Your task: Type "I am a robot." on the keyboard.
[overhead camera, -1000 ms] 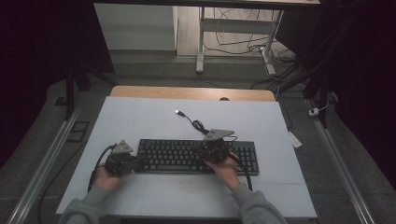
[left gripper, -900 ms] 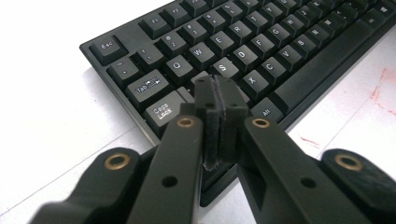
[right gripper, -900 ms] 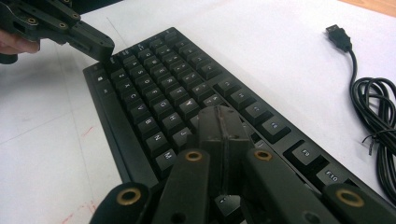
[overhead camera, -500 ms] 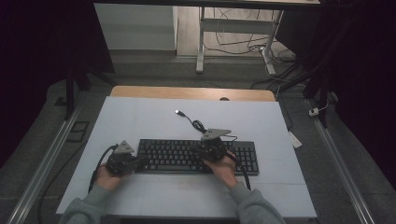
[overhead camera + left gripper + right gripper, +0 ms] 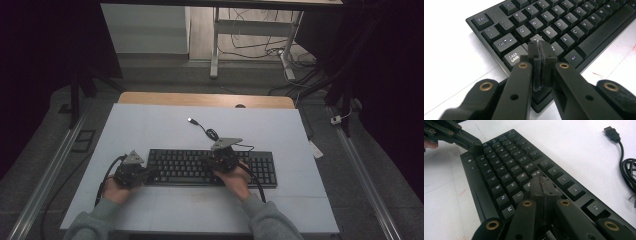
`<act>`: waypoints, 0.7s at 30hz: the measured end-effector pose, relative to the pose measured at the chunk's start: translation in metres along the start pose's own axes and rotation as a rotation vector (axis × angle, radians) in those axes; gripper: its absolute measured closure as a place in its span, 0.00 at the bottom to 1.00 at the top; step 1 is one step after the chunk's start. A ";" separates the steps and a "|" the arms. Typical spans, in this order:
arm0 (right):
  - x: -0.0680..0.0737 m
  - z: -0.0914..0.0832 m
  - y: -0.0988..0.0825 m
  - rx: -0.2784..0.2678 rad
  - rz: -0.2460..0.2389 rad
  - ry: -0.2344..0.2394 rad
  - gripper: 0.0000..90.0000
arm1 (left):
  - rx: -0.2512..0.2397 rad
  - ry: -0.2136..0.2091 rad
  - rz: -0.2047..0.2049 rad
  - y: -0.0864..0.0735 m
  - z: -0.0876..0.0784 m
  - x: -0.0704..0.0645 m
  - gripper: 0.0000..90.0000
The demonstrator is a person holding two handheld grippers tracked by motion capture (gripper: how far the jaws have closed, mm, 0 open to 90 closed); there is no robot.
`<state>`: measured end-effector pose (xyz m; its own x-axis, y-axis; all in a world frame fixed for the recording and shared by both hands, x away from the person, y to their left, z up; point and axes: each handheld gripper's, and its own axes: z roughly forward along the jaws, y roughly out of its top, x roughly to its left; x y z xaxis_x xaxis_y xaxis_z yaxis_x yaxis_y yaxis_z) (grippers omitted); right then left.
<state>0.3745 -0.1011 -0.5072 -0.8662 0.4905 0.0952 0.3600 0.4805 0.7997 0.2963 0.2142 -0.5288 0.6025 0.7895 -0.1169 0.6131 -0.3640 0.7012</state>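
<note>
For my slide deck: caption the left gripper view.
Shut left gripper poised over the black keyboard, tips near the A key, white table beneath.

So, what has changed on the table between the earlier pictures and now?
Nothing visibly changed. The left gripper and the right gripper rest shut over the keyboard as before, and the cable with its USB plug lies in the same place.

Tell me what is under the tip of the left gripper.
The shut left gripper sits over the keyboard, between Caps Lock and Z. Its fingers cover the key beneath, so contact cannot be told.
</note>
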 end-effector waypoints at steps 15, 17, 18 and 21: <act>0.001 0.015 0.001 0.040 -0.021 -0.020 1.00 | 0.017 0.003 0.014 0.000 0.002 -0.001 0.99; 0.002 0.017 0.001 0.043 -0.026 -0.021 1.00 | 0.016 0.002 0.013 0.000 0.002 -0.001 0.99; 0.002 0.018 0.001 0.048 -0.028 -0.025 1.00 | 0.016 0.001 0.012 0.000 0.002 0.000 0.99; 0.002 0.020 0.000 0.061 -0.041 -0.032 1.00 | 0.016 0.000 0.011 0.000 0.002 0.000 0.99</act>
<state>0.3795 -0.0854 -0.5185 -0.8694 0.4922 0.0432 0.3458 0.5437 0.7648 0.2969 0.2131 -0.5306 0.6095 0.7852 -0.1095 0.6146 -0.3808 0.6908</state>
